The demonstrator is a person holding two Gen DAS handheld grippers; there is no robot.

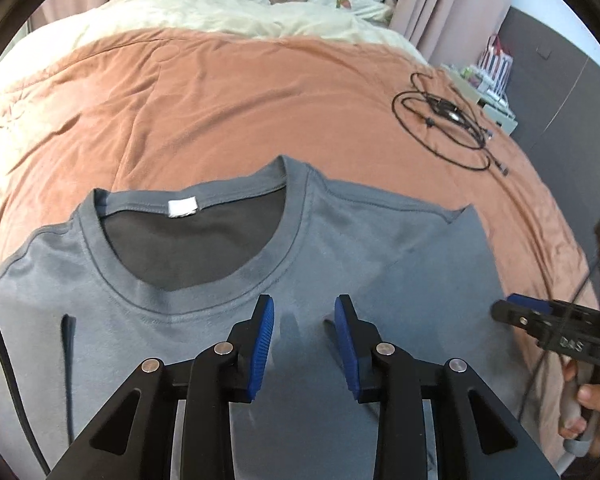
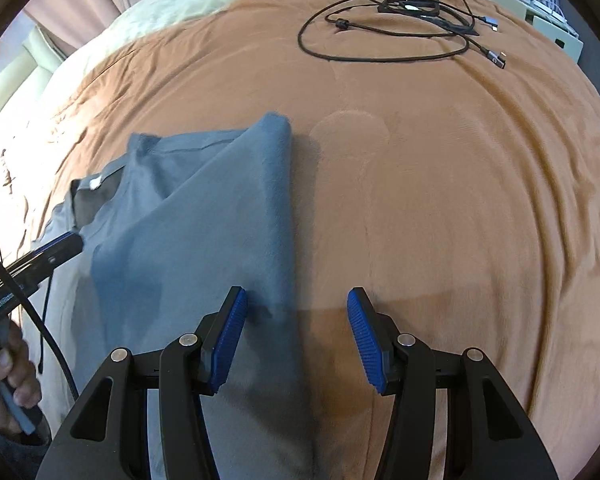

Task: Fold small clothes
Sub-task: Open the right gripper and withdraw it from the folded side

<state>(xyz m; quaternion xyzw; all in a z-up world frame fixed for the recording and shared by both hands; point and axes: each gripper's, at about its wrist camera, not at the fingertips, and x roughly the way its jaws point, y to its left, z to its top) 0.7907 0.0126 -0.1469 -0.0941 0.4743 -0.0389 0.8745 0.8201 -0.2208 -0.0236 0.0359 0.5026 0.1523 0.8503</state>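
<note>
Lying flat on bed (image 1: 220,92): grey T-shirt (image 1: 204,280), right side folded inward. Left tool (image 1: 304,320) above chest, unclenched, empty. Right tool (image 2: 296,312) straddling folded edge, unclenched. Black cable (image 2: 400,28) well apart.

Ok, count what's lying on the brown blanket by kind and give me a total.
Shirt: 1
Cable bundle: 1
Total: 2
Neither gripper, left or right, holds anything.
</note>
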